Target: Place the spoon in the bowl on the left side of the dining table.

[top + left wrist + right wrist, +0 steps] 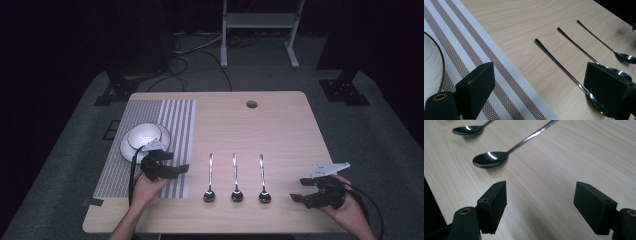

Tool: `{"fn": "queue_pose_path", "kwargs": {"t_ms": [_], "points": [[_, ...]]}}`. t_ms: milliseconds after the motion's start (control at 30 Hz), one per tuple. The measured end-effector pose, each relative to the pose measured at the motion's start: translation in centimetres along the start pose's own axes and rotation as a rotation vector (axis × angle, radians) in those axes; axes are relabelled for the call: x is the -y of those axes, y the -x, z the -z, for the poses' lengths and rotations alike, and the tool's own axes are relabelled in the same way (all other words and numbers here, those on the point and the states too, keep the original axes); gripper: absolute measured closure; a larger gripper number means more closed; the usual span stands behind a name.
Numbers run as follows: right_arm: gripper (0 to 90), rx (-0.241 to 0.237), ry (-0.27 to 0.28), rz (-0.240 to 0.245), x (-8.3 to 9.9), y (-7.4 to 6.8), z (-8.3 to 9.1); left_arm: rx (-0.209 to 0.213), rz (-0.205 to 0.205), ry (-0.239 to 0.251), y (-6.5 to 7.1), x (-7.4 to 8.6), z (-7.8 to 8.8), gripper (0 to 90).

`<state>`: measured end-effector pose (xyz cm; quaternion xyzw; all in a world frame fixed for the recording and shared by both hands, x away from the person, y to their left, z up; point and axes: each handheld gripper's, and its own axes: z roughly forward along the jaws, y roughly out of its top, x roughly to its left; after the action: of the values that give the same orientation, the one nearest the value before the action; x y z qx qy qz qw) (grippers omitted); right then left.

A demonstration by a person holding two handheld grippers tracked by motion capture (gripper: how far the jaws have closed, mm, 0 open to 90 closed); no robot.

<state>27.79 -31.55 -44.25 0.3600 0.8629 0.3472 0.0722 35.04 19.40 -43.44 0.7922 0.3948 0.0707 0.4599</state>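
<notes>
While our left gripper (pixel 184 168) and right gripper (pixel 296 191) hover wide open (both empty), three long steel spoons (pixel 235 178) lie between them on the pale wooden table (pixel 280 125) — next, we judge, closing on a handle.

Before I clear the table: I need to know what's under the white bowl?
The bowl rests on a white plate, which lies on the striped placemat. Whatever is beneath the plate's middle is covered.

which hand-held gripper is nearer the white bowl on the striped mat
Left. The left hand-held gripper hovers just beside the white bowl over the striped mat; the right hand-held gripper sits across the table, past three spoons.
</notes>
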Motion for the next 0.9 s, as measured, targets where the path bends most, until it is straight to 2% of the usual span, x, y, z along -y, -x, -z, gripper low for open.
{"fn": "queue_pose_path", "kwargs": {"t_ms": [267, 400, 500, 600, 767, 800, 900], "points": [[25.3, -0.025, -0.041, 0.06, -2.0, -0.9, -0.8, -0.004, -0.003, 0.005, -0.1, 0.1, 0.2, 9.1], [25.3, -0.041, -0.08, 0.118, -3.6, -1.6, -1.5, -0.007, -0.009, 0.007, -0.1, 0.0, 0.3, 9.2], [25.3, -0.059, -0.083, 0.123, -4.1, -1.9, -1.8, -0.009, -0.011, 0.005, -0.2, 0.0, 0.2, 9.1], [25.3, -0.08, -0.097, 0.15, -5.0, -2.3, -2.3, -0.011, -0.011, -0.001, -0.3, 0.0, 0.2, 9.1], [25.6, -0.118, -0.116, 0.201, -6.6, -3.6, -3.4, -0.016, -0.021, -0.001, -0.2, 0.0, 0.3, 9.2], [25.8, -0.124, -0.126, 0.224, -7.2, -4.1, -3.8, -0.016, -0.022, -0.002, -0.2, 0.0, 0.3, 9.1], [25.8, -0.132, -0.136, 0.237, -7.8, -4.6, -4.2, -0.016, -0.023, -0.004, -0.3, 0.0, 0.2, 9.1]]}}
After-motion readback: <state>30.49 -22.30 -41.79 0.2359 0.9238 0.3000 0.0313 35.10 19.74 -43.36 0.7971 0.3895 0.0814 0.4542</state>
